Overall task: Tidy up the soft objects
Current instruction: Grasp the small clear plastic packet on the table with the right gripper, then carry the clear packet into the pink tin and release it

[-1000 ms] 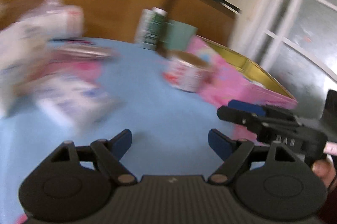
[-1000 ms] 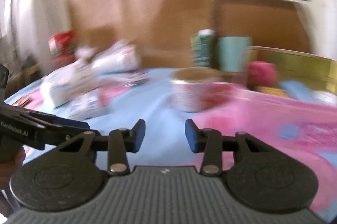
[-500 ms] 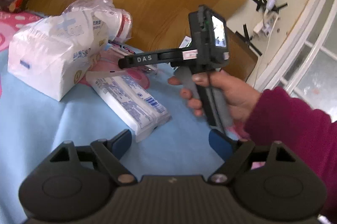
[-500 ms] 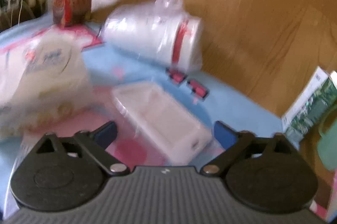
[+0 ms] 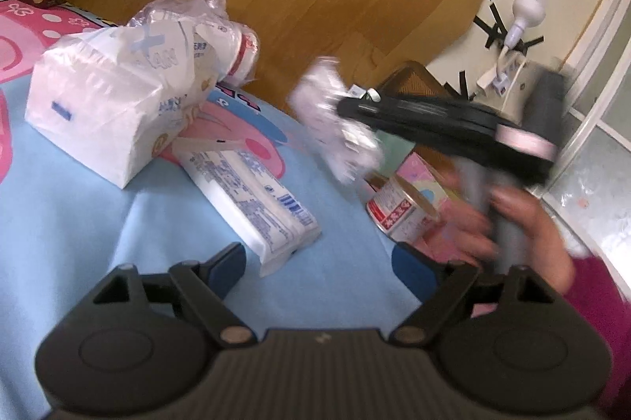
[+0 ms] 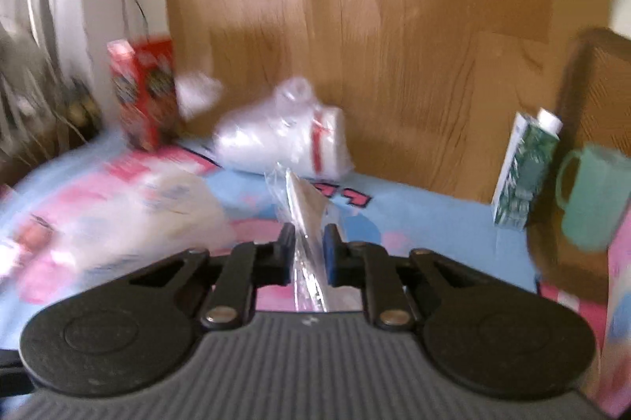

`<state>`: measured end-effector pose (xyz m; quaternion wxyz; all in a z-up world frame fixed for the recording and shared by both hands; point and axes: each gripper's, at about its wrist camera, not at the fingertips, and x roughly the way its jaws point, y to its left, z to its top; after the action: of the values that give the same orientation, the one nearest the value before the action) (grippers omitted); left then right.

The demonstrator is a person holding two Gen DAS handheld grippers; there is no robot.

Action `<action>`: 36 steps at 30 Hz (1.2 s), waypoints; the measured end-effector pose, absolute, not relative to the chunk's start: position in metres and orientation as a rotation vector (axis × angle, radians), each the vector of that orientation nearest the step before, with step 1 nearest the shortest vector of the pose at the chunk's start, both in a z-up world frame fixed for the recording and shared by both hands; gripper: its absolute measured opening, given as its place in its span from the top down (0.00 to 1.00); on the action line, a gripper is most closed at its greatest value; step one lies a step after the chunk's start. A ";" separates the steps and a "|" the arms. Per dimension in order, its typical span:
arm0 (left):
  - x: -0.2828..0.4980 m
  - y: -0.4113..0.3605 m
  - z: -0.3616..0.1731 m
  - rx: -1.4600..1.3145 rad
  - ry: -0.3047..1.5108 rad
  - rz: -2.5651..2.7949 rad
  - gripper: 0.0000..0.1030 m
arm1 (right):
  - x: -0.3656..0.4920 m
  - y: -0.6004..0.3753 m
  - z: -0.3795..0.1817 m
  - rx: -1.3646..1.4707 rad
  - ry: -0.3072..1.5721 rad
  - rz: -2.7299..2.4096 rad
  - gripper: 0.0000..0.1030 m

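My right gripper (image 6: 308, 250) is shut on a small clear-wrapped white packet (image 6: 305, 207) and holds it up in the air; in the left wrist view the same packet (image 5: 335, 120) hangs blurred from the right gripper (image 5: 355, 110) above the blue cloth. My left gripper (image 5: 317, 262) is open and empty, low over the cloth. Just ahead of it lies a long white tissue pack (image 5: 248, 191). A big white bag of tissues (image 5: 106, 104) sits further left, with a clear-wrapped white roll pack (image 5: 236, 53) behind it, also seen in the right wrist view (image 6: 288, 140).
A red-and-white tin (image 5: 398, 215) stands right of the tissue pack beside a pink box (image 5: 426, 175). A red cereal box (image 6: 144, 92) stands at the back left. A green carton (image 6: 524, 171) and a green mug (image 6: 591, 195) stand right. A wooden board (image 6: 355, 25) backs the table.
The right gripper has shut on the small packet and lifted it off the cloth, swinging right. The left gripper has stayed open over the cloth.
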<state>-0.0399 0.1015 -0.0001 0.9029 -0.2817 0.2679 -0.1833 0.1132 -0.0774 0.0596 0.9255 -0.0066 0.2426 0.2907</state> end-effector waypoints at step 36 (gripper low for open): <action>-0.028 -0.021 0.007 -0.493 0.882 -0.731 0.17 | -0.067 -0.221 -0.036 -0.154 0.517 0.653 0.16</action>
<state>-0.0275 -0.0210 0.0073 0.8118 -0.2307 0.4129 -0.3425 -0.0669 -0.2206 -0.0356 0.9116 -0.0748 0.2508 0.3170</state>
